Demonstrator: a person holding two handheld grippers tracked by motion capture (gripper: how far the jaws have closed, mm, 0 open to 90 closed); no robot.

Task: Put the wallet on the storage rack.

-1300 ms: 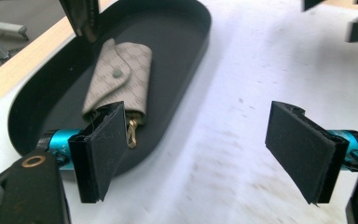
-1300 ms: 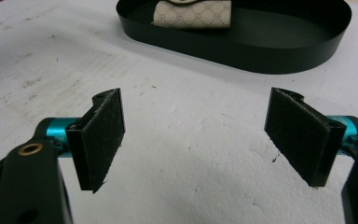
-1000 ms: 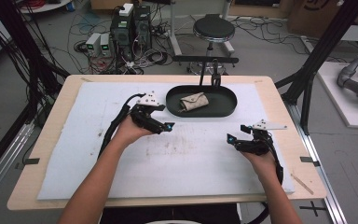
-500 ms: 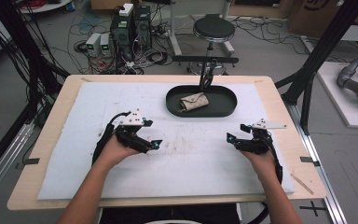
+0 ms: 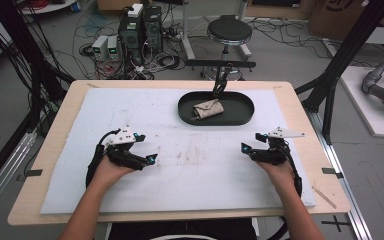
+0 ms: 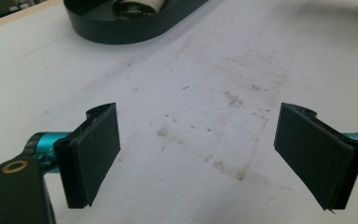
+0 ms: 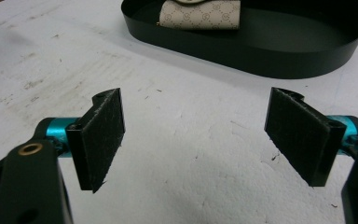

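Two grippers rest low over the white mat [image 5: 195, 165] on the bench [image 5: 55, 150], both on the near side of the black oval tray [image 5: 240, 117]. The left gripper [image 5: 150, 159] sits well to the near left of the tray, its fingers [image 6: 93, 154] spread wide with only stained mat between them; they have just been opening. The right gripper [image 5: 243, 148] lies near and slightly right of the tray, its fingers [image 7: 100, 140] also wide apart and holding nothing. Inside the tray, toward its left end, lies a small beige patterned pouch [image 5: 207, 108], untouched by either gripper.
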